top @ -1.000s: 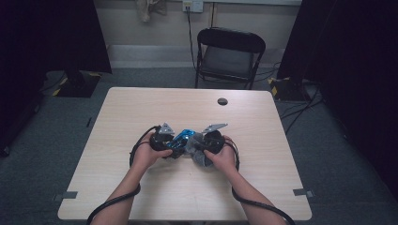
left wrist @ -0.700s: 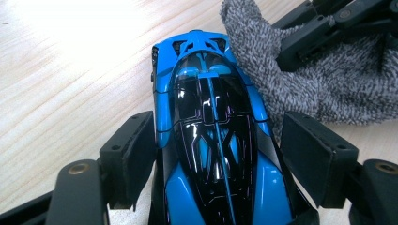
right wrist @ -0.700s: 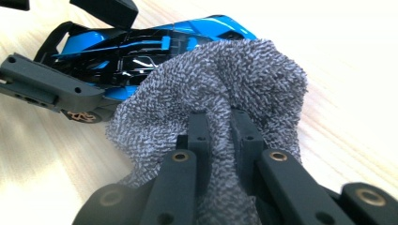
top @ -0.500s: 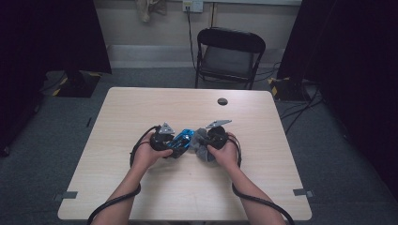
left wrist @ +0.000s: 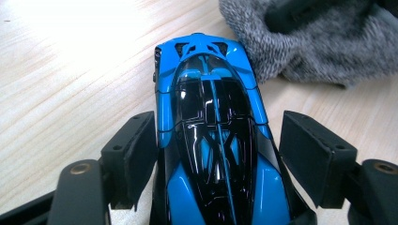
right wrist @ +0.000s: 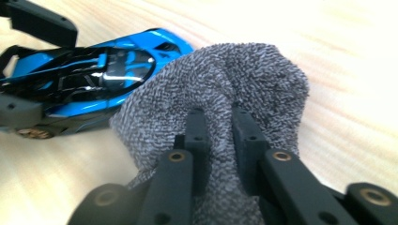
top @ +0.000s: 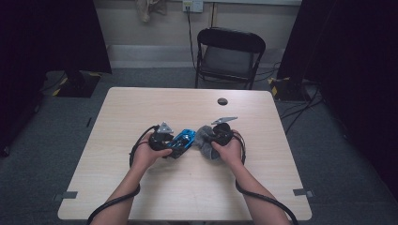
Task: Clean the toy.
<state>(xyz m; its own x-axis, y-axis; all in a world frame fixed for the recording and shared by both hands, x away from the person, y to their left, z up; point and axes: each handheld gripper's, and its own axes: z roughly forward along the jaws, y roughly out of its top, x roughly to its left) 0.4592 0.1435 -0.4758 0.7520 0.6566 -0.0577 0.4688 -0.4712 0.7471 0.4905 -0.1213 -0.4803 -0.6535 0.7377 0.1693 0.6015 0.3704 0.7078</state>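
So the blue toy car (left wrist: 213,140) is sitting on the desk (top: 141,108) roughly mid-way across, nearer the person's side, wheels down. The left tongs (left wrist: 218,154) straddle its rear half, with the jaws standing fairly wide; there's a gap on both sides of the body, so I'd say it's not pinched. Right next to the car's nose is a grey terry cloth (right wrist: 244,79), bunched up and touching it. The right tongs (right wrist: 220,136) have a fold of that cloth between the jaws, which have just been easing open a bit but look to be gripping it.
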